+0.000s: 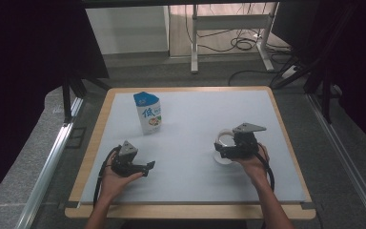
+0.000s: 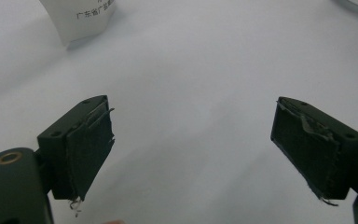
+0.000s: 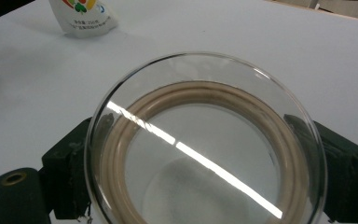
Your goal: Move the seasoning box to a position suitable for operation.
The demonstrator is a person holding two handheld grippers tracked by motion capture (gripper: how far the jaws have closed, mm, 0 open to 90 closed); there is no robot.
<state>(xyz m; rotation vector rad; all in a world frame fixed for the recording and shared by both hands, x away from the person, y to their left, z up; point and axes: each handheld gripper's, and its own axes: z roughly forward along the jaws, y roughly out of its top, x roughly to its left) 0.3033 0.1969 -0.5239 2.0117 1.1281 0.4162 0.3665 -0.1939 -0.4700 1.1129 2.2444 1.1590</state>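
Note:
A round glass lid [image 3: 205, 154] with a beige seal ring sits between the two black jaws of my right gripper [image 3: 205, 170], which is shut on its rim. In the high view that lid [image 1: 225, 140] is at the right of the white mat, held by the right gripper [image 1: 219, 150] just over a small white round thing [image 1: 222, 159]. A blue and white milk carton [image 1: 148, 113] stands upright at the mat's back left. My left gripper [image 1: 148, 168] rests low at the front left, its jaws wide apart in the left gripper view [image 2: 193, 154] with nothing between them.
The white mat [image 1: 190, 181] covers a wooden table with a raised edge [image 1: 93, 143]. The carton's lower end [image 2: 79, 18] shows ahead of the left jaws and also at the upper left of the right gripper view [image 3: 81, 16]. Dark stands and a metal rail flank the table.

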